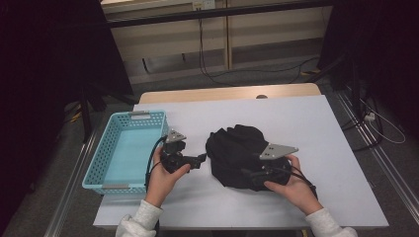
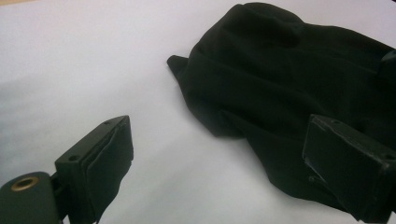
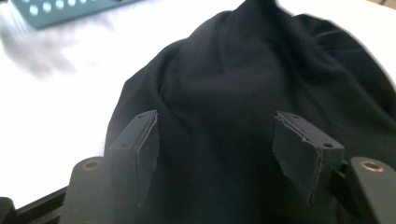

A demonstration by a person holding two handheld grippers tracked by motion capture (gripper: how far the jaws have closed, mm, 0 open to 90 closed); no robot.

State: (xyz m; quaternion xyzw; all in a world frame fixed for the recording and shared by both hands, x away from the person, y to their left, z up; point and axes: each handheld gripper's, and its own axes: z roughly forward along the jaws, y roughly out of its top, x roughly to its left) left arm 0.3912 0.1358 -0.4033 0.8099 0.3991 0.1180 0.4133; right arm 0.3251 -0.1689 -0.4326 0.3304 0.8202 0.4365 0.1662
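Partly, black cloth [image 1: 237, 153] (crumpled) hides right hand-held gripper [image 1: 247, 174].

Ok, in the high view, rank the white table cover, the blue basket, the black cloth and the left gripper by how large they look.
1. White table cover, largest by far.
2. Blue basket and black cloth: close in apparent size, and the right gripper hides part of the cloth, so I won't rank them.
3. Left gripper, smallest.
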